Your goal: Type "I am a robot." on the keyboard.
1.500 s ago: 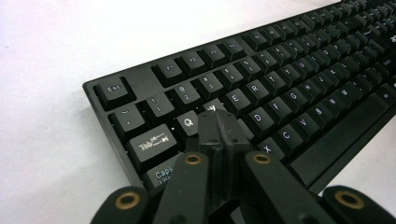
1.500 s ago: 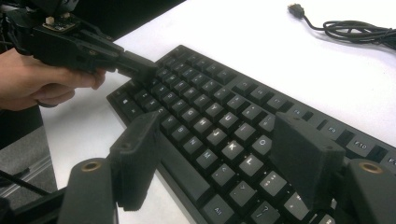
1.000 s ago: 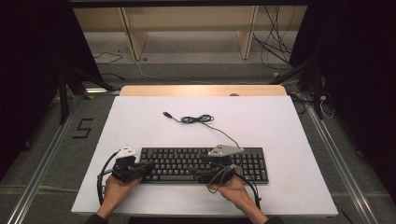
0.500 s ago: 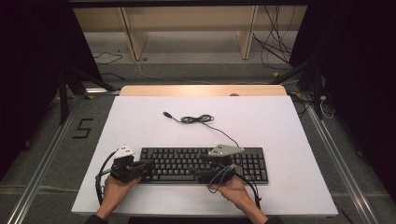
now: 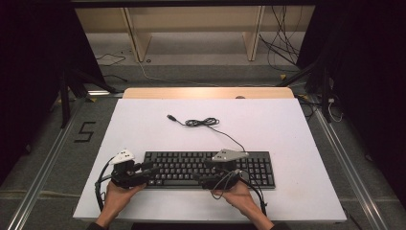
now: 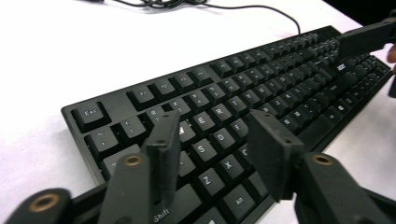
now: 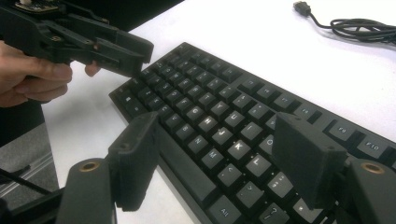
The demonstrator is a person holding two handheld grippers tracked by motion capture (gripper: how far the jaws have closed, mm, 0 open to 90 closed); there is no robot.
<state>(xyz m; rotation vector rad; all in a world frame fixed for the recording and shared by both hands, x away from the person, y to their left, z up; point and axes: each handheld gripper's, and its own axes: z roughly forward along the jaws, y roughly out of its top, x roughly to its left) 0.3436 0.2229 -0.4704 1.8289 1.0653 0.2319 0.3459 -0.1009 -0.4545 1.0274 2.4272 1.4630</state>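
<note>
Keyboard (image 5: 210,168) lies at the table's (image 5: 287,143) near edge. Your left gripper (image 6: 212,140), its jaws just opened, hangs empty over the left keys; your right gripper (image 7: 219,154) stands spread, holding nothing. Lower each jaw squarely onto single keys.

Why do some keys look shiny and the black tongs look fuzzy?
In the right gripper view, light glares off the middle keys of the black plastic keyboard; in the left gripper view, the left tongs sit too close to the camera, so they blur; in the high view, the white table is evenly lit.
</note>
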